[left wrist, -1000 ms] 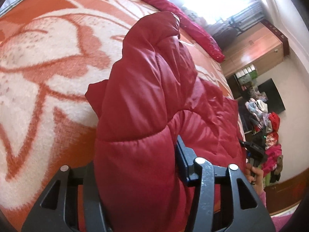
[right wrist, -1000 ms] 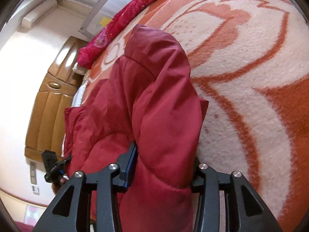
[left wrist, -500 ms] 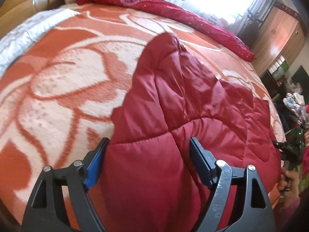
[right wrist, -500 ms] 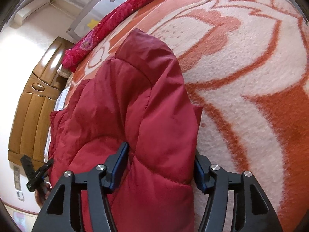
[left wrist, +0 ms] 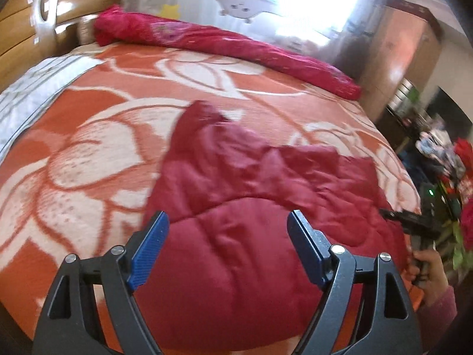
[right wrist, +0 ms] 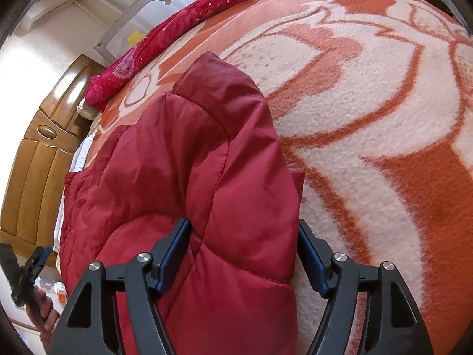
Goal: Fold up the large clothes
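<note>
A dark red quilted jacket (left wrist: 266,195) lies folded on the orange and cream blanket (left wrist: 88,153) of a bed. My left gripper (left wrist: 227,230) hovers above the jacket's near part, open, its blue pads (left wrist: 149,248) clear of the cloth. In the right wrist view a thick fold of the jacket (right wrist: 207,162) runs between the jaws of my right gripper (right wrist: 242,236). Those jaws are opening and the puffy cloth still fills the gap. Each gripper shows in the other's view, held by a hand: the right gripper (left wrist: 414,224) and the left gripper (right wrist: 29,269).
A rolled crimson quilt (left wrist: 236,44) lies along the bed's far side under a white guard rail (left wrist: 236,3). A wooden headboard (left wrist: 44,20) stands at the left. A wardrobe (left wrist: 399,59) and piled clothes (left wrist: 452,159) are at the right.
My left gripper let go of the jacket fold, opened wide and rose back from it; the fold dropped onto the bed. My right gripper's jaws spread wider around their fold.
</note>
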`<state>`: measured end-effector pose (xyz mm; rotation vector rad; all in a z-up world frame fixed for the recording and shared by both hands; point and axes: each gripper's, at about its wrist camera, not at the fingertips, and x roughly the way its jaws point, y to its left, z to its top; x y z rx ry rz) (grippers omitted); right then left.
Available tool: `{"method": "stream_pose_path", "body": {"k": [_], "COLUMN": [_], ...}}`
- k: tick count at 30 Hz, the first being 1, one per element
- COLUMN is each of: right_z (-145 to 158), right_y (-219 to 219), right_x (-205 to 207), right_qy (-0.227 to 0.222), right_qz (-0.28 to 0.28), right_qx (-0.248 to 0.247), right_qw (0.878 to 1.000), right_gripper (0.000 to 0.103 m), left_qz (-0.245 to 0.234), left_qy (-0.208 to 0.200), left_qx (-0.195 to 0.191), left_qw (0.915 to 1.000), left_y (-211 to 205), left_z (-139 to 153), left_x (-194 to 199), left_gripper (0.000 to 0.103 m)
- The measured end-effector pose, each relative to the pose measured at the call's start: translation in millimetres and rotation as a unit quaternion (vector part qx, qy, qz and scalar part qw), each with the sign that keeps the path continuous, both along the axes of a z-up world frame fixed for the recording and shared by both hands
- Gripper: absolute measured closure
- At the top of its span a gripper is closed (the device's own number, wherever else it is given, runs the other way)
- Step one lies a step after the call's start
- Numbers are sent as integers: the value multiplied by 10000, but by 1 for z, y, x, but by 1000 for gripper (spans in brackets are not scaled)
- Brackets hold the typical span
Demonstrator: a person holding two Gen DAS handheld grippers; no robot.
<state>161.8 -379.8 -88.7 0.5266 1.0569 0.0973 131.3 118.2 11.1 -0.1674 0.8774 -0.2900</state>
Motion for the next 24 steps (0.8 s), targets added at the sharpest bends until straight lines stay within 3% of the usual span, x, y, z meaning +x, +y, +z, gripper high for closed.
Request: {"method": "stream_pose_path", "body": {"k": [9, 17, 24], "right_z": [31, 54, 76], "right_y": [-5, 1, 34], "right_x": [-9, -19, -33], "right_qy": [-366, -625, -973], "right_qz": [-143, -95, 260], "right_qx": [-147, -236, -393], "right_qw": [9991, 9977, 9941], "right_gripper": [30, 29, 29], "left_qz": [-764, -1029, -1133], "left_qy": [-26, 78, 166], "left_qx": [15, 12, 5], "left_qw": [9971, 9947, 9934], "left_y": [-62, -81, -87], "left_z": [8, 1, -5], "left_x": [-16, -21, -23], "left_gripper": [21, 21, 21]}}
